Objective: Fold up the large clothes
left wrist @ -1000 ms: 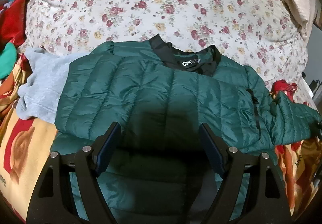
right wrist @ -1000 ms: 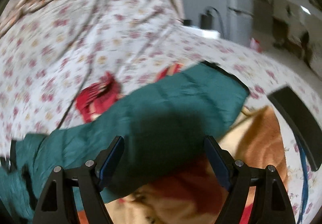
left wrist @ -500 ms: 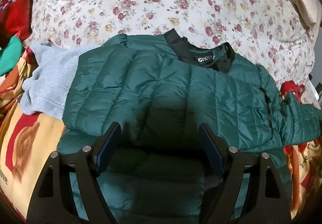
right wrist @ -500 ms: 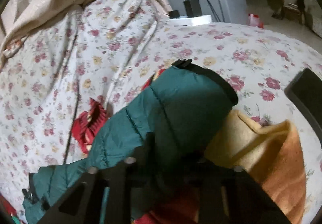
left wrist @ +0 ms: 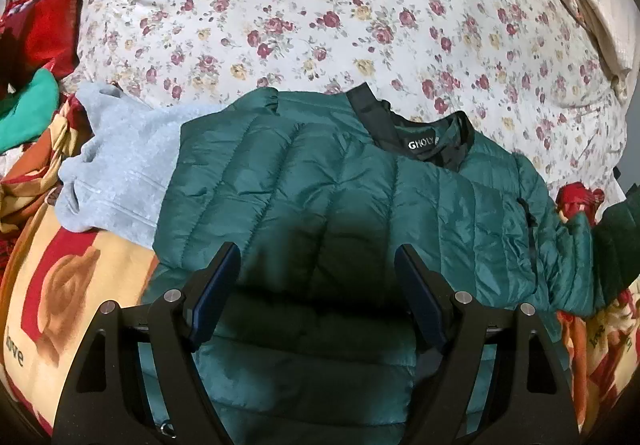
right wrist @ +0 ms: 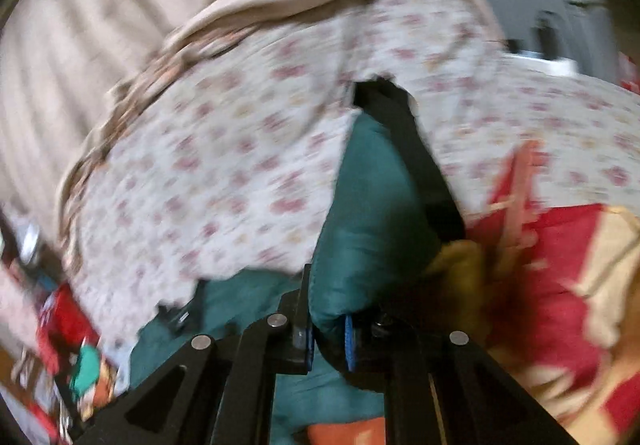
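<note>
Left wrist view: left gripper [left wrist: 318,293] wide open above green puffer jacket [left wrist: 320,205], nothing between its pads, jacket spread flat on floral bedsheet [left wrist: 320,25] with black collar [left wrist: 420,141] toward the far side, grey fleece garment [left wrist: 116,173] partly tucked under the jacket's left edge, printed blanket [left wrist: 60,285] below that. Right wrist view, heavily blurred: right gripper [right wrist: 328,341] clamped tight on the jacket sleeve [right wrist: 368,213], black cuff [right wrist: 404,141] raised clear of the bedsheet, beige cover [right wrist: 120,5] bunched behind.
</note>
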